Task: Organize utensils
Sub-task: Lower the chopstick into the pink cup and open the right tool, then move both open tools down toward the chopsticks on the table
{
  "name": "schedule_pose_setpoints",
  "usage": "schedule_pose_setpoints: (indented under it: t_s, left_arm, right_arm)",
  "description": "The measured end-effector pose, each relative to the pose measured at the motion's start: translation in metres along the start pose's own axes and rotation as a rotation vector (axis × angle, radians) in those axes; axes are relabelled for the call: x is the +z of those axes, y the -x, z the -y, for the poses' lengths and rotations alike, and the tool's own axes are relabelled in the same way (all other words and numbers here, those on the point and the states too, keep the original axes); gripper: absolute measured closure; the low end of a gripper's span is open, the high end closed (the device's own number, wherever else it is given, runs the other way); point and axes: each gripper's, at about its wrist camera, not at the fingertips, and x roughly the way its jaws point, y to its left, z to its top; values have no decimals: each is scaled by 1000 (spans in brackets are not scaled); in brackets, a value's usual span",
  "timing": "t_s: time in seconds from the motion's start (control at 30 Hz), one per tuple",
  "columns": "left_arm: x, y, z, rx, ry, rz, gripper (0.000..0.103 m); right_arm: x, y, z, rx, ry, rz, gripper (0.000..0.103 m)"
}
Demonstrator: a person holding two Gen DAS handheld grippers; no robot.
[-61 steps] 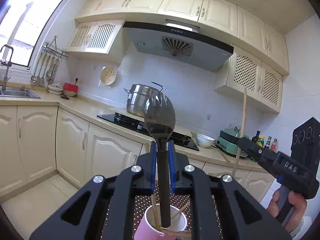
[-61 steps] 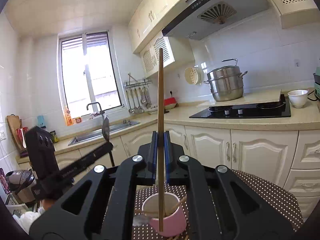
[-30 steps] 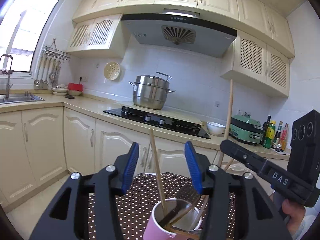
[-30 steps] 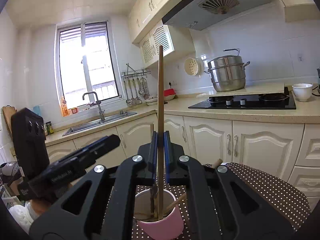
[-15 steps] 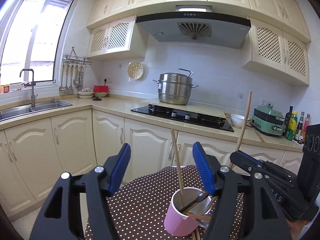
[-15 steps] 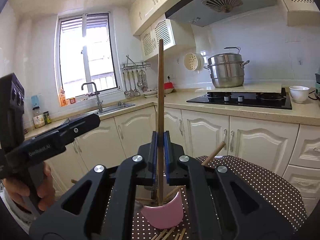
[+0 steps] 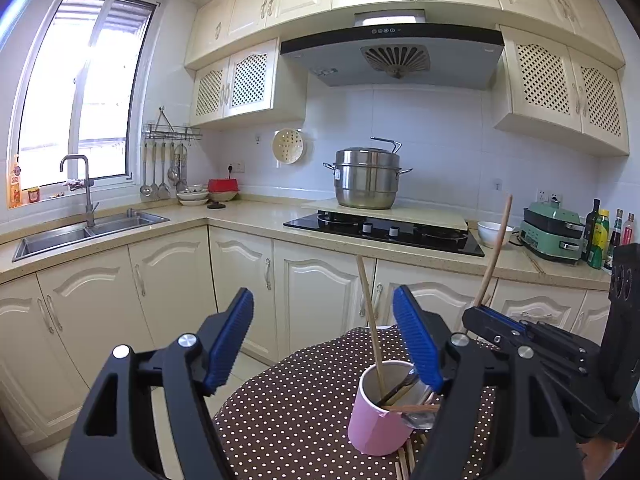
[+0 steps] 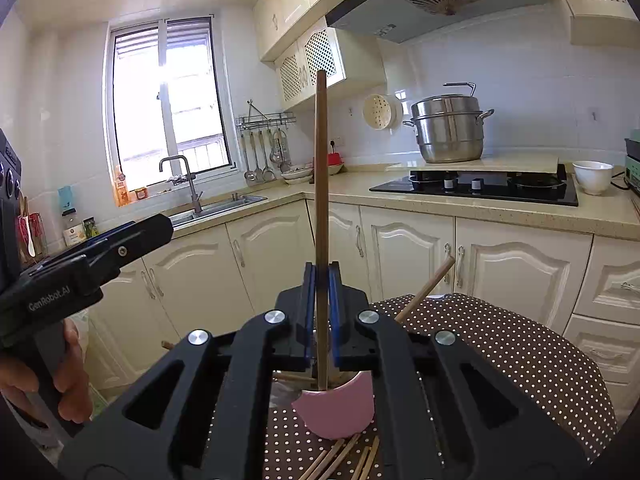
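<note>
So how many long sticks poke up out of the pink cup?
2: a leaning chopstick stands free in the pink cup; a held chopstick is clamped in the right gripper above it. More may lie hidden inside.

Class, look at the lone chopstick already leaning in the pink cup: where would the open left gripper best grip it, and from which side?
Grip the leaning chopstick on its bare upper shaft, well above the pink cup rim. Bring the left gripper in level, one pad either side; that stretch stands free, the lower end is buried among utensils.
</note>
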Motion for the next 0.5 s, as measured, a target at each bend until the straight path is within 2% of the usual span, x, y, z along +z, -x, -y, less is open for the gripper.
schedule_pose_setpoints:
  t_s: [0.07, 0.1, 0.13, 0.5]
  left_arm:
    - [0, 5, 1, 6, -5, 1, 32]
    - [0, 6, 1, 7, -7, 1, 32]
    - [0, 8, 2, 11, -9, 2, 31]
    - [0, 45, 7, 44, -23, 21, 30]
  right_arm:
    - [1, 5, 0, 0, -8, 9, 73]
    - [1, 8, 0, 2, -13, 19, 52]
    - [2, 10, -1, 3, -14, 25, 49]
    - [10, 43, -8, -2, -14, 53, 49]
